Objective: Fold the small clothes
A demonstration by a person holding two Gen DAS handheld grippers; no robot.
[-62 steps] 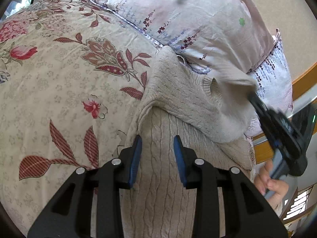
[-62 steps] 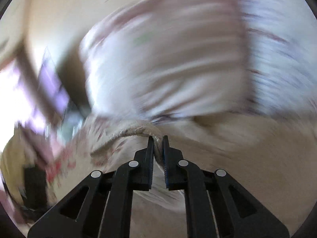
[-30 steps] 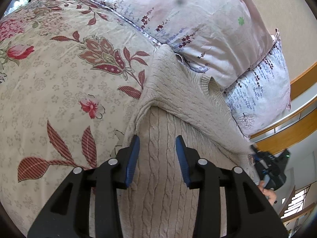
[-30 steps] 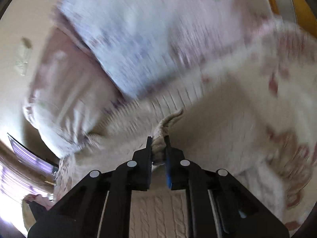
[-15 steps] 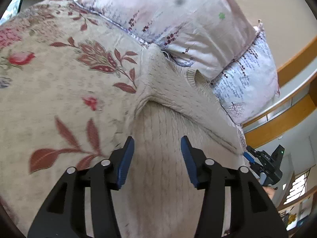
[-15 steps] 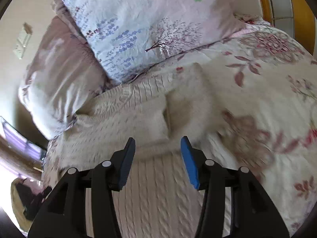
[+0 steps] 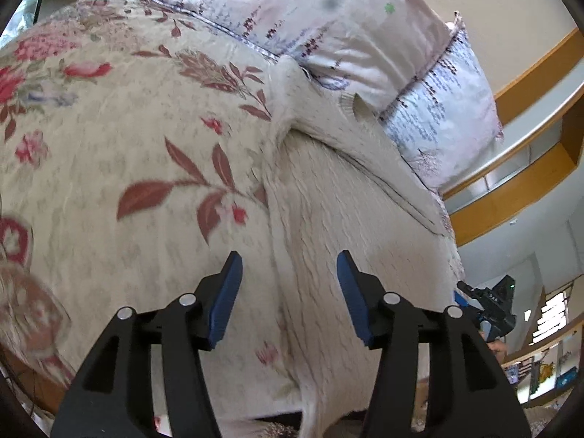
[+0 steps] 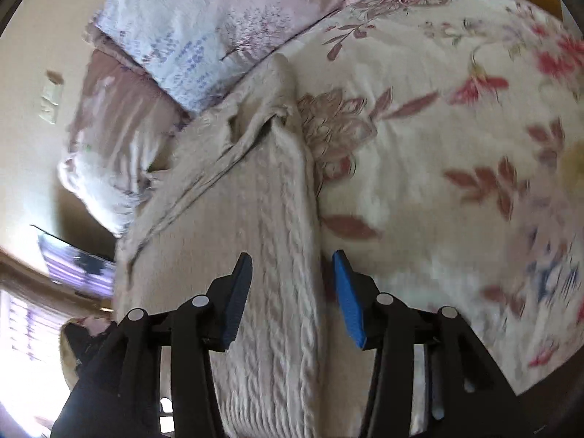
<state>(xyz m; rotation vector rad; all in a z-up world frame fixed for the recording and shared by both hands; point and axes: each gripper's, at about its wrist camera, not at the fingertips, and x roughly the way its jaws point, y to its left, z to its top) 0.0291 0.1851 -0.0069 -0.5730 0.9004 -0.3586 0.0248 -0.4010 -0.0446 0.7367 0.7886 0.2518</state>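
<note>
**Sweater flat on the bed, both grippers spread at its side edges**

While both grippers hang empty, the bedspread (image 7: 109,153) fills most of each view, with two pillows (image 7: 328,29) at its far end, ahead of the fingers. On it lies the sweater (image 7: 346,219), a cream cable knit, its collar up against the pillows and its sleeves laid across the chest; the hem end runs down under the fingers, out of view.

Seen from the left gripper (image 7: 288,292), jaws wide apart and holding nothing, the sweater's left edge runs up just ahead between the fingers, the body lying ahead and to the right. For the right gripper (image 8: 292,292), likewise spread and empty, the right edge sits between the fingers, the body ahead and to the left.

My guess: the knit is soft, thick, fairly light and limp, so it will sag and stretch if lifted by one point. Best pinch both lower corners, edge and all layers together, and carry them up evenly.
</note>
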